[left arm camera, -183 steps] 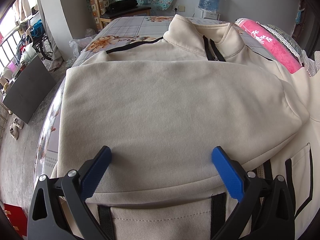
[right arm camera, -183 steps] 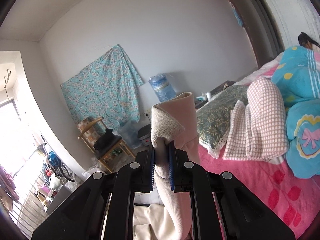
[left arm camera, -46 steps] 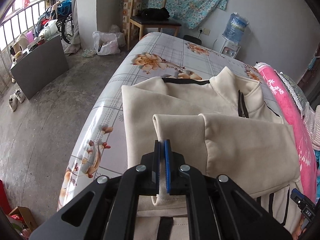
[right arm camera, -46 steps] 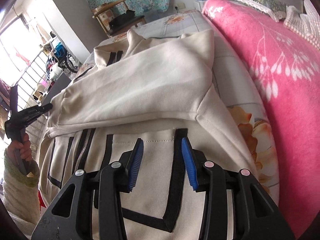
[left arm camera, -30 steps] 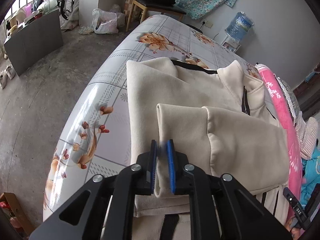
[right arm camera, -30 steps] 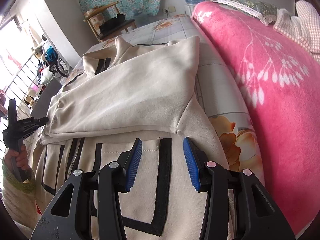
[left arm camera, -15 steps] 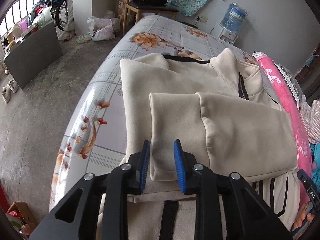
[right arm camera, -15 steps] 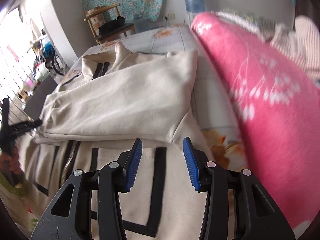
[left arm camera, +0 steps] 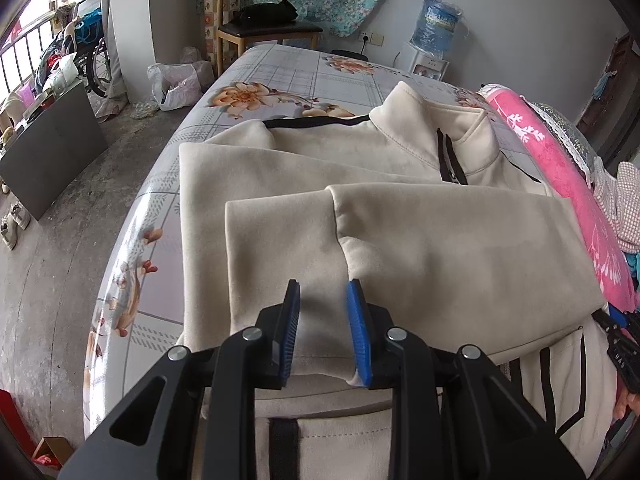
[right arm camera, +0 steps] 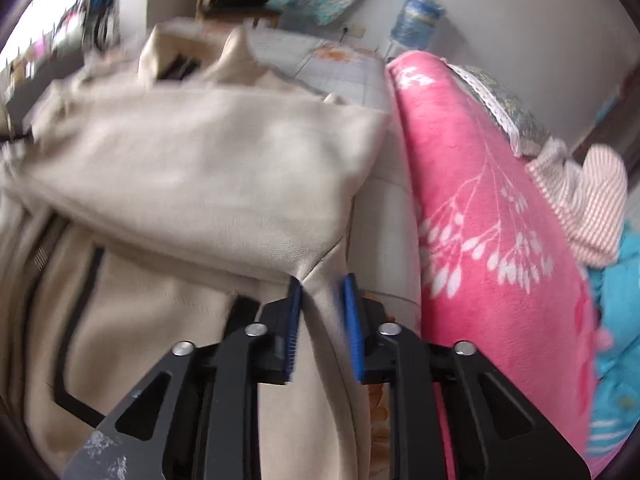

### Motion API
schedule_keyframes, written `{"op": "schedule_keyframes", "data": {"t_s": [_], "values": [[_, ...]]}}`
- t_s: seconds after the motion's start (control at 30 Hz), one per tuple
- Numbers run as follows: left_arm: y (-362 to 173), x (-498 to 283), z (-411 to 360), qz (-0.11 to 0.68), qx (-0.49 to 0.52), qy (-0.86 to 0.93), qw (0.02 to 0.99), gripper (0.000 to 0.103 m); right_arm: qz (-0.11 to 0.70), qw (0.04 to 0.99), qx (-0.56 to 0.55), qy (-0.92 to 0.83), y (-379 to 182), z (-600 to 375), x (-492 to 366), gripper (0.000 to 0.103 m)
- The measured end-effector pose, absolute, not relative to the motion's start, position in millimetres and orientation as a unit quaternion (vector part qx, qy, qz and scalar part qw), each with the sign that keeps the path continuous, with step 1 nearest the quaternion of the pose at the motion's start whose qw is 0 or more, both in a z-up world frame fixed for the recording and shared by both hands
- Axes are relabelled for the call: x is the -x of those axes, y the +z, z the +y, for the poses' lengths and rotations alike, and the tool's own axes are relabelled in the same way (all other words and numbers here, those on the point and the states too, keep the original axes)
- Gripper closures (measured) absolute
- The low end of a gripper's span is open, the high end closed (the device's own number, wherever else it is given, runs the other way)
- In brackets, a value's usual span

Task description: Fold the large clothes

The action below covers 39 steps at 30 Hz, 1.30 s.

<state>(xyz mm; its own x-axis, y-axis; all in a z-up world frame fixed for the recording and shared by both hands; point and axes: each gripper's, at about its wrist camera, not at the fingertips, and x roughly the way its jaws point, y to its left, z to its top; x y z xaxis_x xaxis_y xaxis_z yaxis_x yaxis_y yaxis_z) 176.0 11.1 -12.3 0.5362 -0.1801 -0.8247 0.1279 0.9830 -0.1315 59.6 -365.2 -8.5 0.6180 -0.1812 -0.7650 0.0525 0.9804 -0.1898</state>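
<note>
A beige zip jacket with black trim lies on the bed, both sleeves folded across its chest. My left gripper hovers over the left sleeve's cuff, which lies flat beneath it. Its blue pads stand a little apart and press on nothing. The right wrist view is blurred. There my right gripper sits at the jacket's right side edge, just below the armpit seam. Its jaws are closing, with a ridge of the beige cloth between the pads. That gripper also shows at the right edge of the left wrist view.
The floral bedsheet ends in a drop to the concrete floor on the left. A pink blanket and pillows press close along the jacket's right side. A wooden chair and a water bottle stand beyond the bed.
My left gripper let go of the sleeve cuff, parted its pads and shifted right over the sleeve. My right gripper rolled, moved to the jacket's right edge and narrowed its jaws around the cloth.
</note>
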Motion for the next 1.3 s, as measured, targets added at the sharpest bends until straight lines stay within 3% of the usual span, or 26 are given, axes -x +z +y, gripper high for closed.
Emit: {"op": "schedule_keyframes", "data": {"t_s": [0.13,0.3,0.37,0.4,0.47,0.53,0.57,0.7,0.87,0.97,1.0,1.03,1.07,1.3], "values": [[-15,-173,4,0.470,0.017,-0.091,0.878,0.079,0.414,0.907,-0.014,-0.077,-6,-395,-55,0.089],[-20,-174,2,0.474,0.010,-0.089,0.876,0.079,0.427,0.900,-0.037,-0.079,-20,-405,-58,0.088],[-22,-175,3,0.476,0.009,-0.088,0.875,0.079,0.432,0.898,-0.020,-0.083,-18,-402,-56,0.079],[-23,-176,3,0.478,0.008,-0.085,0.874,0.079,0.442,0.893,-0.007,-0.083,-16,-401,-56,0.069],[-24,-176,5,0.480,0.009,-0.084,0.873,0.079,0.454,0.888,0.010,-0.072,-7,-401,-51,0.063],[-25,-176,6,0.479,0.007,-0.084,0.874,0.079,0.448,0.893,-0.010,-0.041,9,-409,-44,0.048],[-25,-176,6,0.478,0.005,-0.085,0.874,0.079,0.440,0.898,-0.026,-0.025,19,-414,-43,0.046],[-26,-175,6,0.476,-0.001,-0.086,0.875,0.079,0.409,0.905,-0.107,0.041,49,-432,-67,0.046],[-26,-174,8,0.476,0.005,-0.082,0.876,0.079,0.423,0.890,-0.162,0.054,34,-441,-146,0.046],[-26,-174,8,0.475,0.002,-0.081,0.876,0.079,0.447,0.874,-0.188,0.028,13,-451,-186,0.061],[-26,-174,9,0.475,0.001,-0.081,0.876,0.079,0.453,0.870,-0.191,0.021,6,-454,-196,0.072],[-26,-174,9,0.474,0.002,-0.082,0.877,0.079,0.458,0.868,-0.193,0.021,2,-455,-202,0.097],[-26,-174,10,0.474,0.002,-0.082,0.877,0.079,0.461,0.866,-0.195,0.021,-1,-455,-207,0.103],[-27,-173,9,0.472,-0.003,-0.081,0.878,0.079,0.402,0.898,-0.176,-0.041,19,-483,-204,0.103]]}}
